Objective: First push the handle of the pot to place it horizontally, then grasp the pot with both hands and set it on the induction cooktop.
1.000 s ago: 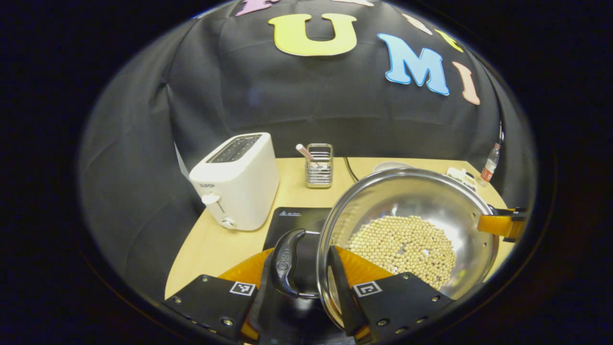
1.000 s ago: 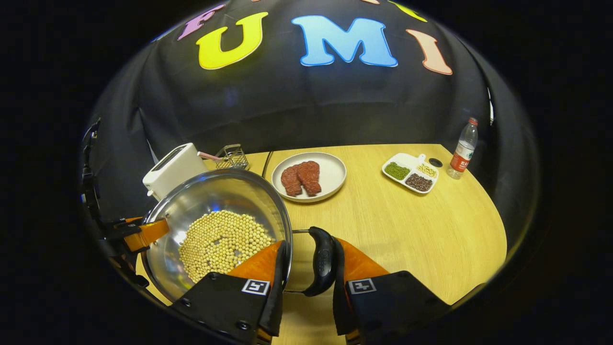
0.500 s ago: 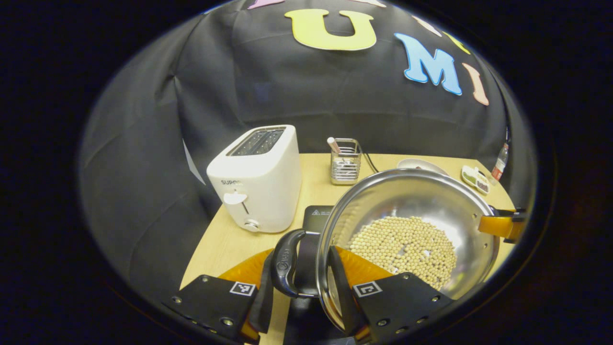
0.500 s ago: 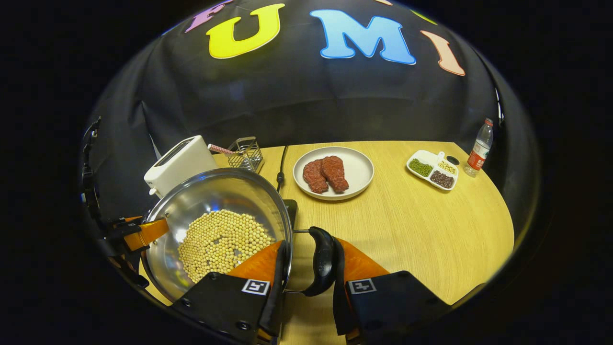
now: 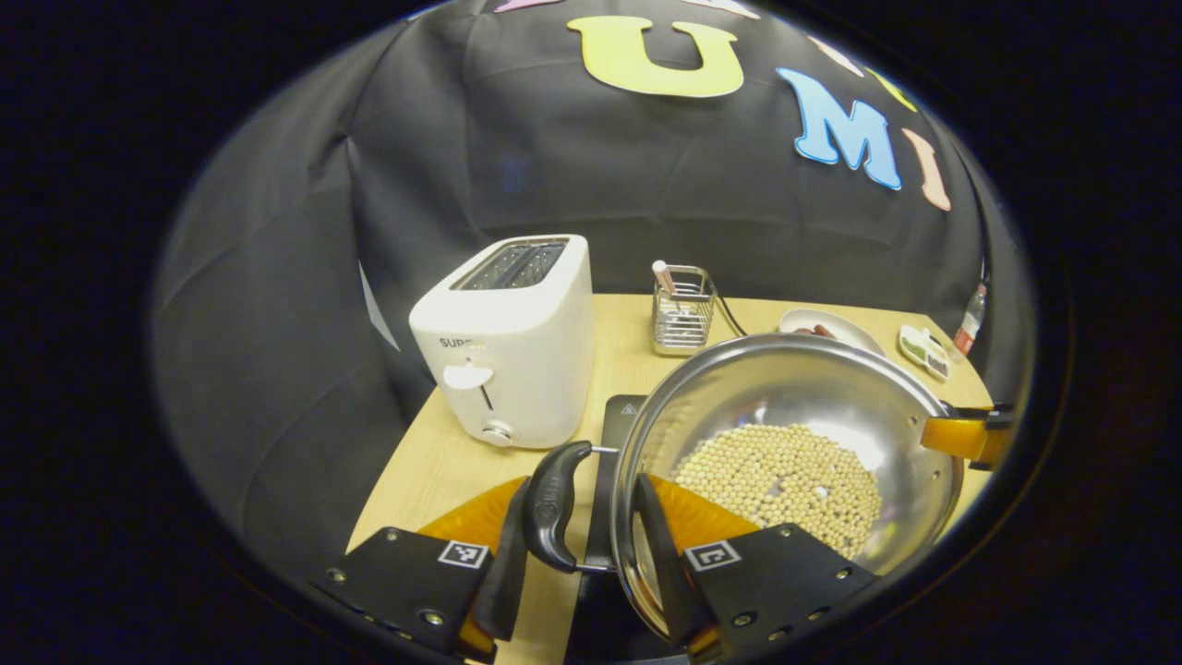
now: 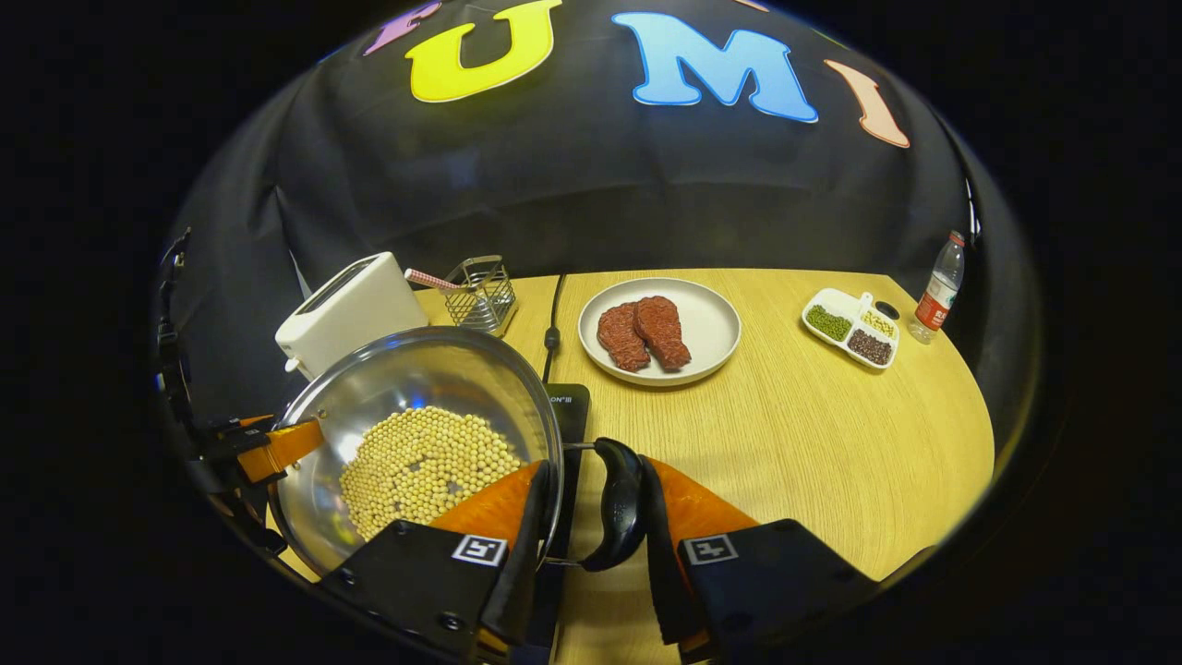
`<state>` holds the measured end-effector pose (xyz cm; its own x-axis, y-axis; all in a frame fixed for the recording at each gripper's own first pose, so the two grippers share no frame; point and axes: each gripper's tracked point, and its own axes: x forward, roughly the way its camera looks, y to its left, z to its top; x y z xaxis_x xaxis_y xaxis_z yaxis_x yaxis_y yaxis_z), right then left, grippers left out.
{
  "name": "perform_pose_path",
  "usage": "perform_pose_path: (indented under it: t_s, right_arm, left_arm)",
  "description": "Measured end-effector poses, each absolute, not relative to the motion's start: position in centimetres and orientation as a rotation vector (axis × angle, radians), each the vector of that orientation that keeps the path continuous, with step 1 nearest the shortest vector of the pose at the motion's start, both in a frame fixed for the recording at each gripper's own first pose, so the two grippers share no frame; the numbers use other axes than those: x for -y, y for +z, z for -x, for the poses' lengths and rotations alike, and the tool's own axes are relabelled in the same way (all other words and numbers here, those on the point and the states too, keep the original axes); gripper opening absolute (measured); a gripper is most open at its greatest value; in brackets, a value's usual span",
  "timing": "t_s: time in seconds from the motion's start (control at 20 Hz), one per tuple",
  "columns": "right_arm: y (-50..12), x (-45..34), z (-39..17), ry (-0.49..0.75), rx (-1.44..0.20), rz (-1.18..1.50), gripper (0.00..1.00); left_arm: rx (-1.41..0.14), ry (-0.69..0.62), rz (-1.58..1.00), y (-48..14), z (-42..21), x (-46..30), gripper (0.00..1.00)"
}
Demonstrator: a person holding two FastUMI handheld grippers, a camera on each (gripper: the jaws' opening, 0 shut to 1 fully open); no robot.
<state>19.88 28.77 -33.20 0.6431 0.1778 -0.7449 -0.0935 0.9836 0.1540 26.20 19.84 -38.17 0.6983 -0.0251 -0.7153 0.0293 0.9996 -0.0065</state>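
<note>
- The pot [image 5: 785,462], holding pale beans [image 5: 780,480], sits low centre-right in the left gripper view, carried by both tongs; the handle push looks done.
- Left gripper [image 5: 577,531] is clenched across the pot's left handle [image 5: 552,503] and rim; right gripper [image 6: 584,531] likewise on the right handle [image 6: 617,503].
- Induction cooktop [image 6: 565,411] shows just under the pot, so only lowering seems left.
- The toaster [image 5: 508,337] stands close at left centre; the plate [image 6: 706,319] lies well clear.
</note>
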Motion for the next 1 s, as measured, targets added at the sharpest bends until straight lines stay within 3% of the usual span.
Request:
perform_pose_path:
  t_s: [0.1, 0.2, 0.6, 0.65, 1.0]
  right_arm:
    - [-31.5, -29.2, -20.4, 0.169, -0.796, -0.125, 0.56]
    - [-29.7, -28.6, -20.6, 0.164, -0.735, -0.107, 0.99]
    - [-21.7, -21.9, -19.4, 0.125, -0.521, -0.052, 0.96]
    - [-20.4, -20.8, -19.3, 0.125, -0.487, -0.045, 0.92]
    - [-9.8, -11.3, -16.0, 0.119, -0.172, 0.031, 0.96]
  left_arm:
    - [-0.749, 0.016, 0.006, -37.1, -26.6, -20.3, 0.72]
    - [-0.708, 0.039, 0.008, -35.8, -26.6, -20.4, 0.82]
    - [-0.454, 0.075, -0.015, -25.0, -25.9, -18.0, 0.80]
    - [-0.423, 0.079, -0.019, -23.4, -25.7, -17.2, 0.82]
    - [-0.240, 0.070, 0.003, -12.6, -22.0, -7.8, 0.80]
